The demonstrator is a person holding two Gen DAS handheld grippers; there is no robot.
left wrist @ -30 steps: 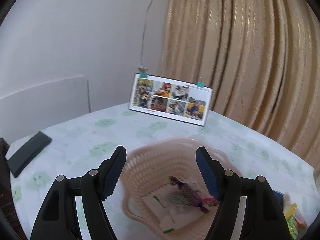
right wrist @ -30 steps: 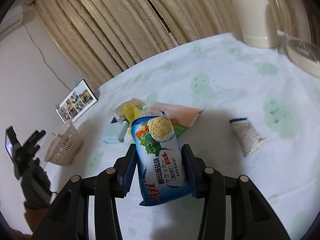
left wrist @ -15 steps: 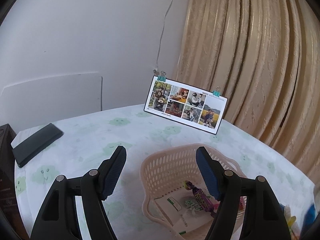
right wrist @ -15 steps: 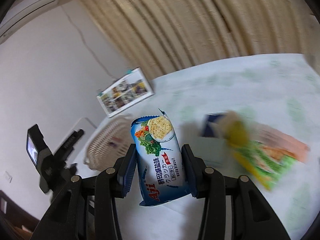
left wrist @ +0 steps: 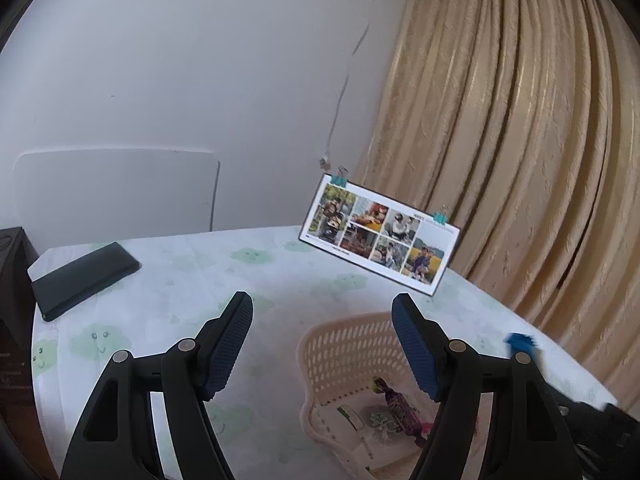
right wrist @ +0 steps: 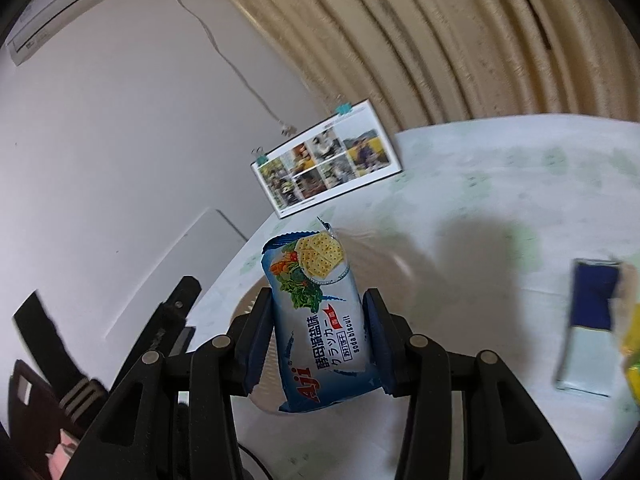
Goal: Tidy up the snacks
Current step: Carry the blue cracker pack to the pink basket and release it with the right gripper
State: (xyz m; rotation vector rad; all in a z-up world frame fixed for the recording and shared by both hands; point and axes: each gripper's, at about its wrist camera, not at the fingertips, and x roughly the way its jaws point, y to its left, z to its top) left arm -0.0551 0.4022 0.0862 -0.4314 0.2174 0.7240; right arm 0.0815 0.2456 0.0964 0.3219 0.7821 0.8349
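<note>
My right gripper is shut on a blue soda biscuit pack, held upright above the pink plastic basket, which is blurred and mostly hidden behind the pack. In the left wrist view the basket sits on the table at lower right, with a purple candy and white packets inside. My left gripper is open and empty, hovering over the basket's left rim. The blue tip of the biscuit pack enters from the right.
A photo collage card stands at the table's back edge before a beige curtain. A black flat case lies at far left. Other snack packets, one blue and white and one yellow, lie at right.
My right gripper has carried the biscuit pack left from the snack pile to over the basket. The left gripper drifted left, so the basket now sits further right in its view.
</note>
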